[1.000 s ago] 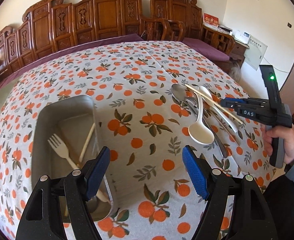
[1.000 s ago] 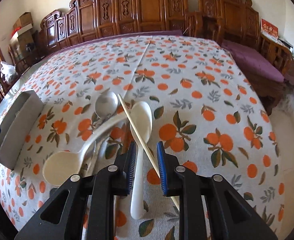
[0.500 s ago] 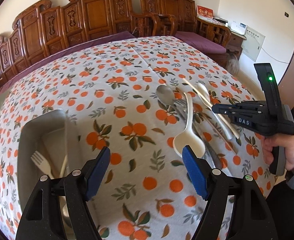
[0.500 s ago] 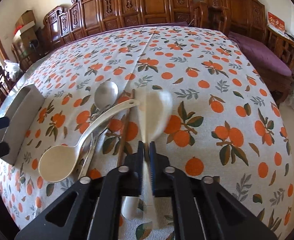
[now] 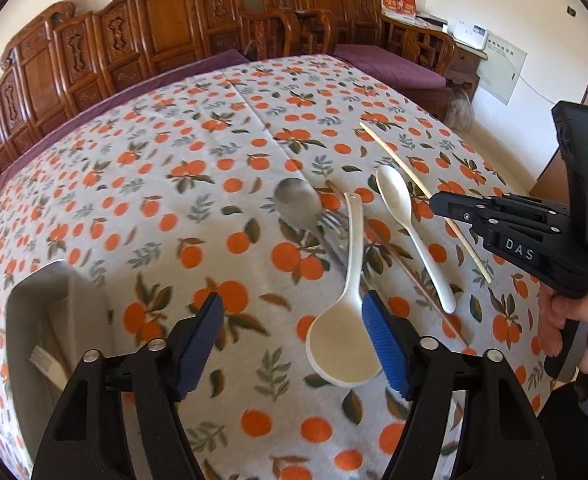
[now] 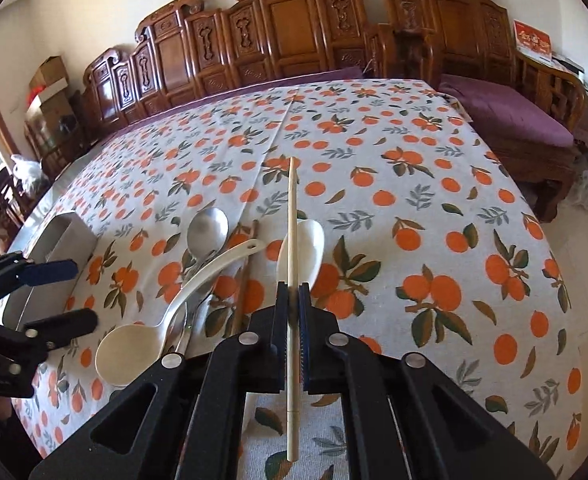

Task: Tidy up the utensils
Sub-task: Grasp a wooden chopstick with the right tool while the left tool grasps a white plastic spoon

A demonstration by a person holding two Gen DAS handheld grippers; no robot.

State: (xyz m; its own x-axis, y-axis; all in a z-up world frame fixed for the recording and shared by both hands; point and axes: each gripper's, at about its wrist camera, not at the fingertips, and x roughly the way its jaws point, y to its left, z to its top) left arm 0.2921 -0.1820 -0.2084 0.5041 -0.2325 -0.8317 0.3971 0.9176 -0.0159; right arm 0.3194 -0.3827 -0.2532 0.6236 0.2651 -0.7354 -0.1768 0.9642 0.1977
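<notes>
Wooden chopstick (image 6: 292, 264) sits pinched in our right tongs (image 6: 293, 300); our left tongs (image 5: 290, 340), spread and just narrowing, hang empty beside the white ladle (image 5: 344, 344) on the bench (image 5: 198, 200).

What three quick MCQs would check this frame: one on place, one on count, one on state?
1. The metal tray lies:
A) left of the metal spoon, apart from it
B) under it
C) right of it

2. White spoons on the tablecloth:
A) one
B) two
C) four

3. The right tool is:
A) open, empty
B) shut on the chopstick
C) shut on a spoon

Key:
1 A, bare cloth separates them.
2 B, a large white spoon and a smaller white spoon.
3 B, the chopstick runs between the closed pads.
</notes>
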